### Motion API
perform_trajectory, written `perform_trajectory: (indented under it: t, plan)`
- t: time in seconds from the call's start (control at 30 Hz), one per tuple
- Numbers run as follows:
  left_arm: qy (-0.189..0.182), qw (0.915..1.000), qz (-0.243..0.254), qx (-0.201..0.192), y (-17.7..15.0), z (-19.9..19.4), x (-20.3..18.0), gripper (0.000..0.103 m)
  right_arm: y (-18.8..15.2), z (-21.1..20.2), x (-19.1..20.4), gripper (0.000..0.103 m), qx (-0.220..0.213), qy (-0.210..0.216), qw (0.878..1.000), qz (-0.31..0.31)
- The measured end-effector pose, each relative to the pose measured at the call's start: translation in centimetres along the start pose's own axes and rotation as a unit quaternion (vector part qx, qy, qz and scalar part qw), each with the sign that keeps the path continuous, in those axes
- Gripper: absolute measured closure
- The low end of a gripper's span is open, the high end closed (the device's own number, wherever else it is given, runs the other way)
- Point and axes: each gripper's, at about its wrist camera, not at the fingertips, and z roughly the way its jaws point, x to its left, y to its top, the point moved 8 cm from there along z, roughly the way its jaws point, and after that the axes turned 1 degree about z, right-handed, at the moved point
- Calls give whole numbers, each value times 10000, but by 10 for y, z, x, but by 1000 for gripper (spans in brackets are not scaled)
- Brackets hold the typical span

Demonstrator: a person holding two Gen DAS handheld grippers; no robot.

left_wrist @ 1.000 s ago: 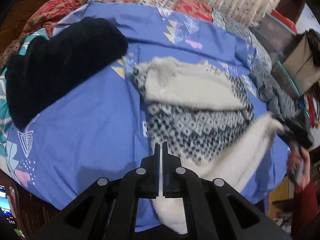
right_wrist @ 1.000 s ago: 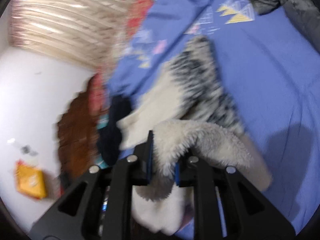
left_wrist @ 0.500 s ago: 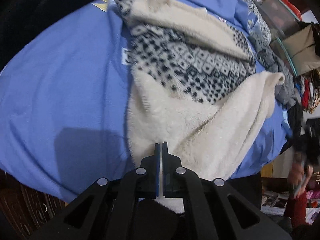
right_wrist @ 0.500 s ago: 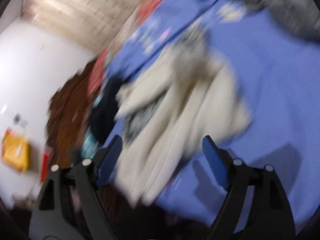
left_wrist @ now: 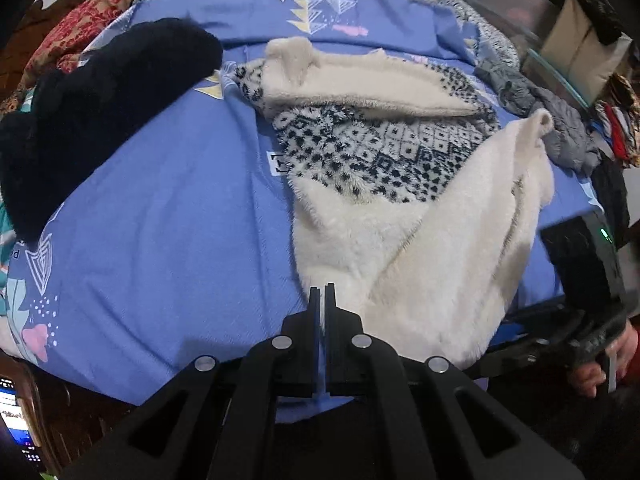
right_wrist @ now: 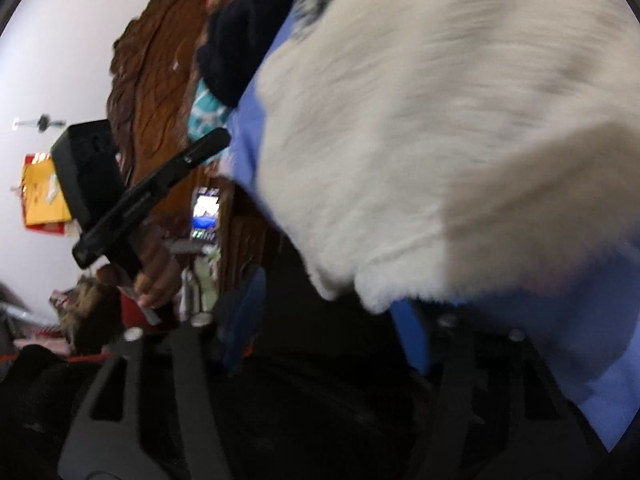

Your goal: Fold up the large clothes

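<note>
cream fleece garment (left_wrist: 400, 208), patterned outside, lying half-folded on bed

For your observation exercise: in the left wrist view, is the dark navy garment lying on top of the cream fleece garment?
No. The dark navy garment lies apart on the blue sheet, left of the cream fleece garment.

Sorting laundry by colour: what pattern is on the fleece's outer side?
Black-and-white geometric print on the fleece, with cream lining; clearest in the left wrist view.
</note>
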Motion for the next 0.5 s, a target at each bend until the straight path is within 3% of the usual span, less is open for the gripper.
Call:
perform_trajectory:
  t: [0.07, 0.2, 0.27, 0.37, 0.43, 0.47, 0.5]
  plan:
    - [43, 9999, -95, -64, -2, -6, 11, 78, 7, 9, 17, 99, 191, 45, 9996, -187]
    - [51, 9981, -520, -312, 3, -21, 39, 78, 33, -18, 72, 99, -139, 106, 9965, -817]
    - [10, 9959, -776, -460, 10, -26, 53, 78, 71, -49, 96, 99, -590, 16, 9934, -986]
    - [-68, 9916, -1139, -617, 25, -28, 68, 79, 139, -77, 98, 97, -1252, -540, 9862, -933]
    - [-125, 9890, -1302, -695, 35, -27, 70, 79, 184, -84, 88, 85, -1635, -1058, 9772, -848]
    - [-155, 9881, -1365, -696, 38, -26, 70, 79, 202, -81, 77, 45, -1654, -1374, 9737, -758]
    - [-203, 9876, -1399, -687, 42, -24, 68, 78, 210, -79, 64, 21, -1587, -1536, 9735, -592]
